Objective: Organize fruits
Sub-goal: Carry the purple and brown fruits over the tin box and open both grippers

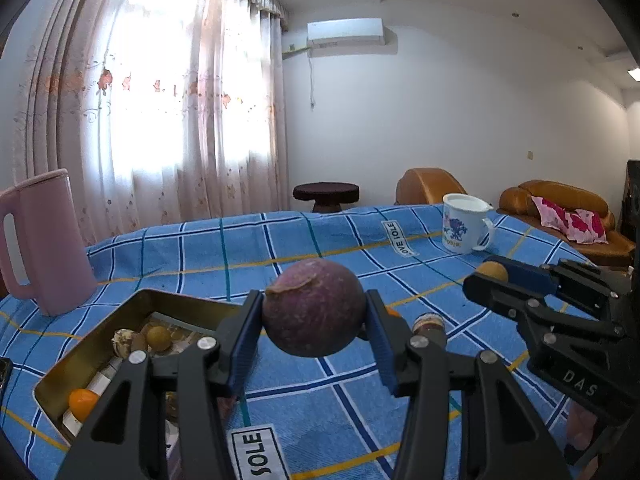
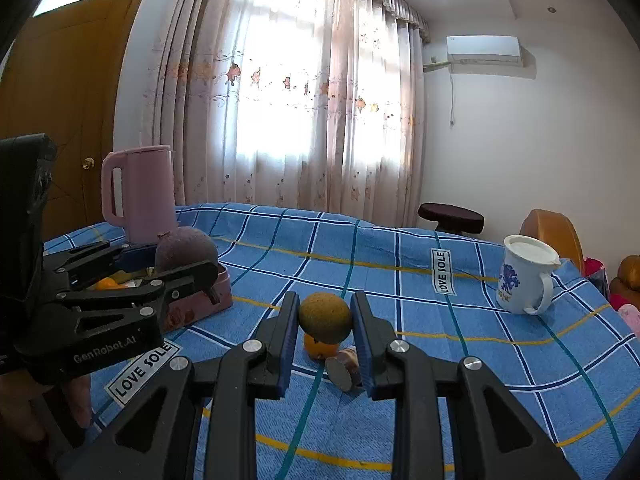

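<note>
My left gripper [image 1: 314,314] is shut on a round purple passion fruit [image 1: 314,308] and holds it above the blue checked cloth, just right of a gold tin box [image 1: 92,344]. The box holds a small orange fruit [image 1: 82,402], a brown longan [image 1: 159,338] and other small items. My right gripper [image 2: 325,320] is shut on a brown longan [image 2: 325,317], raised over a small orange [image 2: 318,348] and a short cork-like piece [image 2: 342,366] on the cloth. The right gripper also shows in the left wrist view [image 1: 486,276], and the left gripper in the right wrist view [image 2: 188,256].
A pink kettle [image 1: 40,248] stands at the back left of the table. A white mug with a blue print [image 1: 464,224] stands at the back right. Brown armchairs [image 1: 560,208] and a dark stool [image 1: 326,194] are beyond the table.
</note>
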`<act>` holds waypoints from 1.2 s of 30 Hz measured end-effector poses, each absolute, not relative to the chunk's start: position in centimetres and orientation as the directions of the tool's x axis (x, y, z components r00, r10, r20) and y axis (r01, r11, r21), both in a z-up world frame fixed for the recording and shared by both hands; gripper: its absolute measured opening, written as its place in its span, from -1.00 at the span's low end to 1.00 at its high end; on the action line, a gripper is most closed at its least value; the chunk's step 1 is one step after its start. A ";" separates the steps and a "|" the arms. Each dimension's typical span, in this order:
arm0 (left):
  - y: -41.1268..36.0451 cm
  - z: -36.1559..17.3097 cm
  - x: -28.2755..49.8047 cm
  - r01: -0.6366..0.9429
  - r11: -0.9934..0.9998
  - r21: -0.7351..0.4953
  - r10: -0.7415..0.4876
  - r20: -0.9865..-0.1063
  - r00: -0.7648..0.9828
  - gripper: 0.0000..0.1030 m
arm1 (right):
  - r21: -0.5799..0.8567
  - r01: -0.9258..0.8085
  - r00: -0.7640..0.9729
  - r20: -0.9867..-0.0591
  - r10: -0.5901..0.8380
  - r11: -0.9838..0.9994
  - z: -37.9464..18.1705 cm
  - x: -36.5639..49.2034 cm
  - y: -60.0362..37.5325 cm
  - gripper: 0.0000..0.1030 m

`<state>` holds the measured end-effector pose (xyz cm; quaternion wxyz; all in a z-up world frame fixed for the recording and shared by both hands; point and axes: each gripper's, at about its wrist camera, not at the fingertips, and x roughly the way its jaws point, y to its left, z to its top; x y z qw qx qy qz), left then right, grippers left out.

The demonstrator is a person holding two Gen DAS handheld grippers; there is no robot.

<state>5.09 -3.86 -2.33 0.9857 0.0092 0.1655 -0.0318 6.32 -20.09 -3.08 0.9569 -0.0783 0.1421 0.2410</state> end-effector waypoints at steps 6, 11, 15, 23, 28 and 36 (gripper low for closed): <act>-3.8 -2.3 4.8 0.066 0.998 0.007 -0.061 -0.316 0.947 0.01 | -0.089 -0.487 0.843 -0.310 0.441 0.869 -3.1 6.0 -19.9 -0.46; -3.4 -2.3 5.0 0.065 0.998 -0.005 -0.063 -0.330 0.942 0.01 | -0.109 -0.496 0.837 -0.324 0.441 0.861 -3.1 6.1 -19.2 -0.46; -2.3 -2.3 5.0 0.050 0.999 -0.019 -0.053 -0.343 0.938 0.02 | -0.103 -0.511 0.825 -0.338 0.453 0.854 -3.0 6.5 -18.4 -0.46; 2.4 -1.7 4.3 -0.020 0.998 -0.059 -0.002 -0.364 0.931 0.01 | -0.109 -0.600 0.768 -0.357 0.532 0.793 -1.7 6.8 -13.9 -0.46; 6.7 -1.7 4.6 -0.089 0.993 -0.073 0.051 -0.414 0.909 0.01 | -0.105 -0.675 0.703 -0.392 0.594 0.730 -1.6 7.2 -9.4 -0.46; 12.1 -2.9 5.4 -0.178 0.980 -0.090 0.113 -0.485 0.867 0.01 | -0.099 -0.756 0.610 -0.466 0.641 0.648 -3.3 7.3 -2.7 -0.46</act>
